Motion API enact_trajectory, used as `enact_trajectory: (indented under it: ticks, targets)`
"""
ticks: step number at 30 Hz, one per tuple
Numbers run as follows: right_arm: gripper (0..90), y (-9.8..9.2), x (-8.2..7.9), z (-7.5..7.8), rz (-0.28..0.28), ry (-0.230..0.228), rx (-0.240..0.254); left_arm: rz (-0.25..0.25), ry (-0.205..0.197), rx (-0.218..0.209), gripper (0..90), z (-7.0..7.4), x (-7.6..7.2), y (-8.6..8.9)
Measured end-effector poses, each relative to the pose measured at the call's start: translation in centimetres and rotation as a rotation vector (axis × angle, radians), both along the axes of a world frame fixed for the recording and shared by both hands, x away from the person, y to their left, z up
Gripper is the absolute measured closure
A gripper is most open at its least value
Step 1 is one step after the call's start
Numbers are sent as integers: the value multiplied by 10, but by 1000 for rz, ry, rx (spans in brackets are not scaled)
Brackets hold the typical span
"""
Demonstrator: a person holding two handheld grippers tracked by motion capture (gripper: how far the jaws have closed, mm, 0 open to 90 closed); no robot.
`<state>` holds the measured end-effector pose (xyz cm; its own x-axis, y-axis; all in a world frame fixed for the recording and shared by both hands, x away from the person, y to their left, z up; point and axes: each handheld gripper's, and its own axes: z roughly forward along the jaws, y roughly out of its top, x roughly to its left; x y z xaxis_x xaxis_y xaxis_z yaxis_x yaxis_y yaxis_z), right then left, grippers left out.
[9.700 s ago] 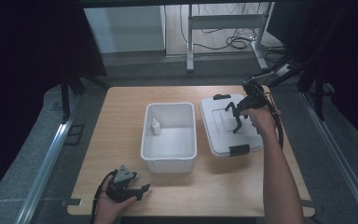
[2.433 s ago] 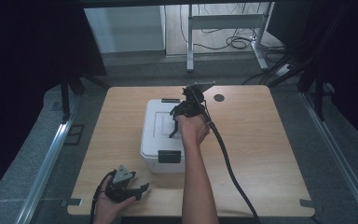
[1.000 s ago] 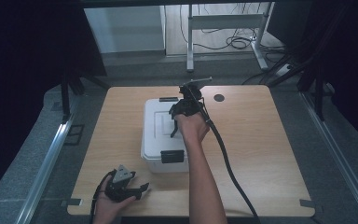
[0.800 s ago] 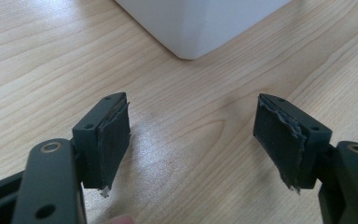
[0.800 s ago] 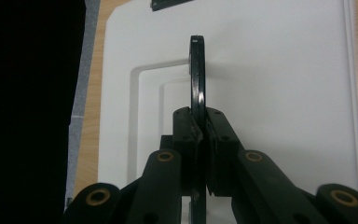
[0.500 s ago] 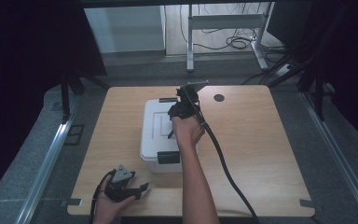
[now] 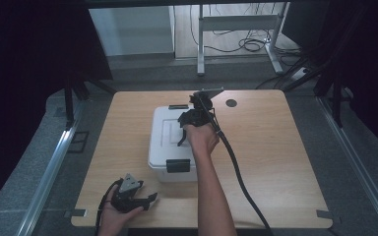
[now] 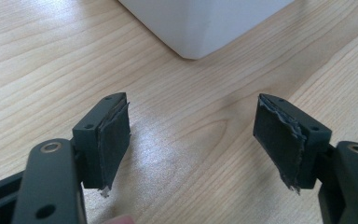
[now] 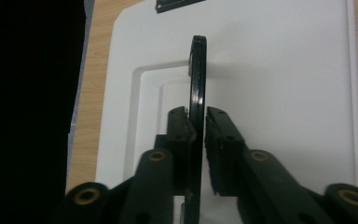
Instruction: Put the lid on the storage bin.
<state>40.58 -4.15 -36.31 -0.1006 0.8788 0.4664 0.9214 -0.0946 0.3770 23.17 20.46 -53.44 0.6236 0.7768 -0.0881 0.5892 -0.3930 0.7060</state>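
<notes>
A light wooden table (image 7: 285,162) stands on grey floor, with a small dark round hole (image 7: 231,103) near its far edge. Beyond the table, a white metal frame (image 7: 236,22) rises from the floor, and loose black cables (image 7: 248,45) lie coiled among its legs.

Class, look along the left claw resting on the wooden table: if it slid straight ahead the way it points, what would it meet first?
Probably the white plastic box: its rounded corner lies ahead of the open left claw, with bare wooden table between. Depth is unclear, so it may only graze that corner.
</notes>
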Motion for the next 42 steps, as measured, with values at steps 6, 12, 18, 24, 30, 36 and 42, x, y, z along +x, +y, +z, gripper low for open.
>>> enact_trajectory:
  ticks: [6, 12, 18, 24, 30, 36, 42]
  targets:
    - [639, -8, 0, 8, 58, -23, 30, 4, -1, 4, 272, 0, 0, 0]
    - [563, -26, -3, 18, 108, -70, 33, 8, -5, 11, 272, 0, 0, 1]
    - [534, -50, -7, 20, 146, -146, 44, 6, -8, 24, 272, 0, 0, 1]
    - [528, -77, -11, 15, 148, -193, 69, 7, -6, 34, 272, -1, 1, 0]
    - [523, -103, -11, 6, 109, -203, 61, 15, -5, 40, 272, -2, 1, 0]
    - [520, -134, -13, -10, 42, -246, 40, 17, -4, 45, 272, -3, 1, 0]
    - [482, -167, -23, -38, 6, -271, 9, 18, 0, 51, 272, -4, 1, 0]
